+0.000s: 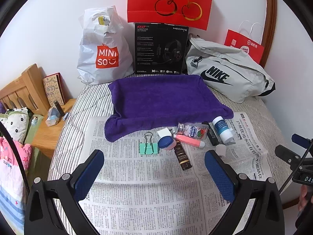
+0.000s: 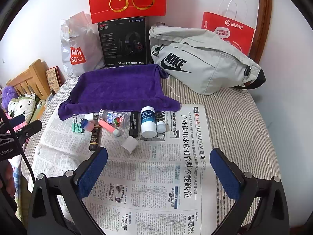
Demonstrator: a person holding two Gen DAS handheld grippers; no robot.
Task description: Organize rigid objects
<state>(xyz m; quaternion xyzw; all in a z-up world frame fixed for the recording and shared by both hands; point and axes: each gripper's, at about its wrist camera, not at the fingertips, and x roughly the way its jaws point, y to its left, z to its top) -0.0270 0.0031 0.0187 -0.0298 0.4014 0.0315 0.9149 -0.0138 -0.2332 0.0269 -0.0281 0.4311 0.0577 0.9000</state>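
Jaws apart — left gripper (image 1: 154, 163), right gripper (image 2: 158, 161), newspaper (image 2: 148, 186)

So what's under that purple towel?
The purple towel drapes something tray-shaped with raised edges; a dark corner shows at its left. Its front hem lies on the newspaper. The rest is covered.

Bare newspaper (image 2: 148, 186) ahead; bottle (image 2: 148, 124) cluster beyond.
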